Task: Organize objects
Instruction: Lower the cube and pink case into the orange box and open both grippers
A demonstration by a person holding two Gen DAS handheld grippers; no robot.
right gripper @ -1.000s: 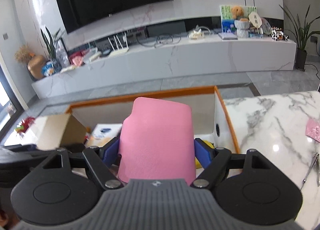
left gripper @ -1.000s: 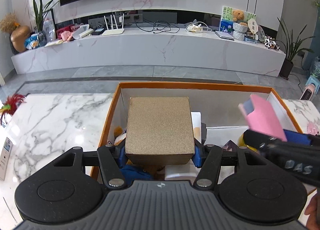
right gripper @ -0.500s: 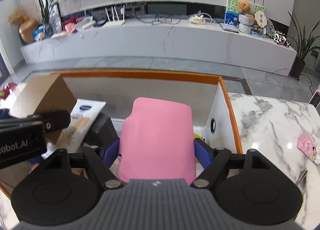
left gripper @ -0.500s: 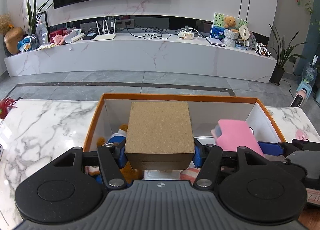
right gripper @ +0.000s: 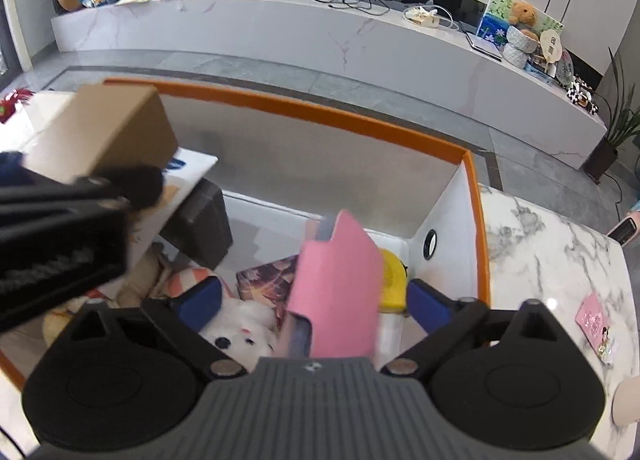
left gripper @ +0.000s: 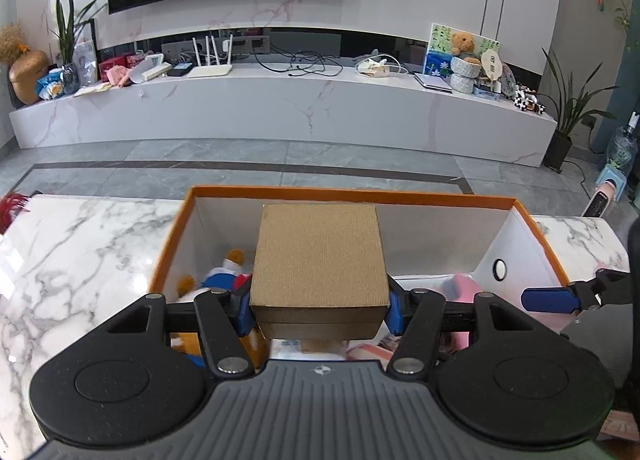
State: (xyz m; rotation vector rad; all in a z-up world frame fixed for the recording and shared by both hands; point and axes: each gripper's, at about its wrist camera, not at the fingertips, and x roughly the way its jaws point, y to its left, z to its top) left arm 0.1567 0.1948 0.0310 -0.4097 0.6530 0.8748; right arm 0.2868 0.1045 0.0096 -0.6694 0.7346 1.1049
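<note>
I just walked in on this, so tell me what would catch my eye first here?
Probably the pink case, tilted between the right gripper's opening jaws, clear of both pads, over the clutter in the orange-rimmed box. Next, the brown cardboard box, clamped in the left gripper above that box's left half.

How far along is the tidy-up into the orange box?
Done: the orange box already holds a white plush, a yellow item and more. In hand: the right gripper is opening around the pink case, pads clear of it; the left gripper grips the cardboard box above the bin. Left: a pink card on the table.
</note>
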